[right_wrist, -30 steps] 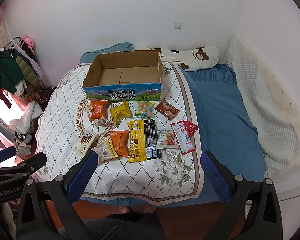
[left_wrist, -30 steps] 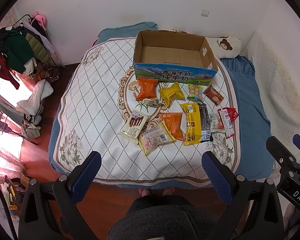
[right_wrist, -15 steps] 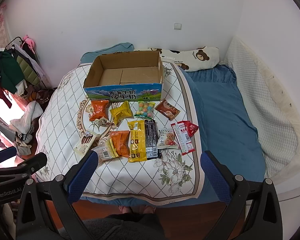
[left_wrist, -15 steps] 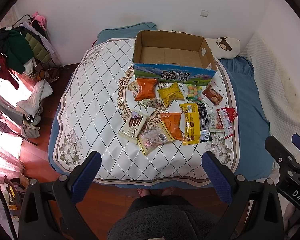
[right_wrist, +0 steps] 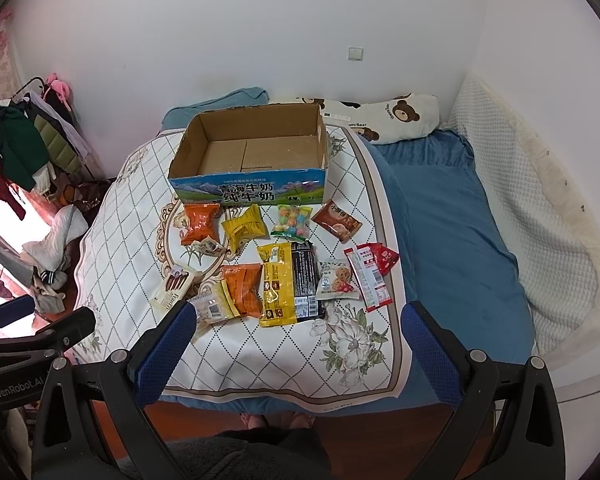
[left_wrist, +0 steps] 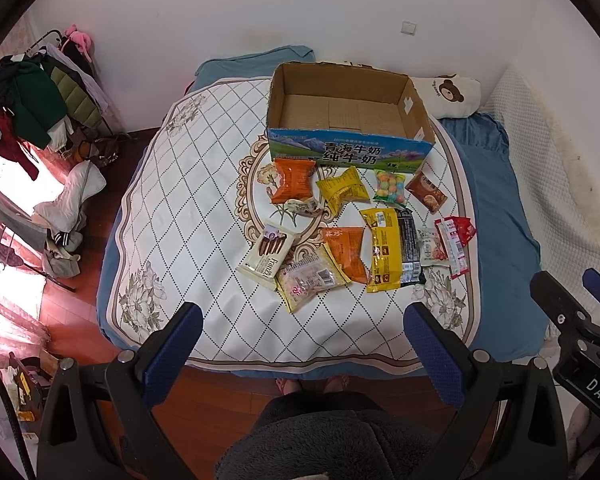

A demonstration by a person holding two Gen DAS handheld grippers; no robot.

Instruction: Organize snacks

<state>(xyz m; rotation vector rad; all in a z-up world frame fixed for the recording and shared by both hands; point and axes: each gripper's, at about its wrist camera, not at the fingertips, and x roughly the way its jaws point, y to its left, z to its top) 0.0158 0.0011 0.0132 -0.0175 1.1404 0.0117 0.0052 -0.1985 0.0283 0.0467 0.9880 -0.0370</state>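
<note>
An open, empty cardboard box (left_wrist: 346,112) (right_wrist: 256,148) with a blue printed front stands at the far side of a quilted white cover (left_wrist: 188,200) (right_wrist: 132,216) on a bed. Several snack packets lie in front of it: an orange bag (left_wrist: 293,180) (right_wrist: 201,224), a yellow bag (left_wrist: 342,192) (right_wrist: 246,230), a candy bag (left_wrist: 389,188) (right_wrist: 294,220), a long yellow packet (left_wrist: 384,248) (right_wrist: 278,284) and a white biscuit pack (left_wrist: 266,256) (right_wrist: 172,290). My left gripper (left_wrist: 302,354) and right gripper (right_wrist: 296,354) are open and empty, held above the bed's near edge.
A bear-print pillow (right_wrist: 384,118) and blue sheet (right_wrist: 452,216) lie to the right. A clothes rack (left_wrist: 32,100) and clothes on the wooden floor (left_wrist: 68,204) are at the left. White walls stand behind and to the right. The person's feet (left_wrist: 312,384) show below.
Both views have shifted very slightly. The snacks and box lie as before and both grippers stay open.
</note>
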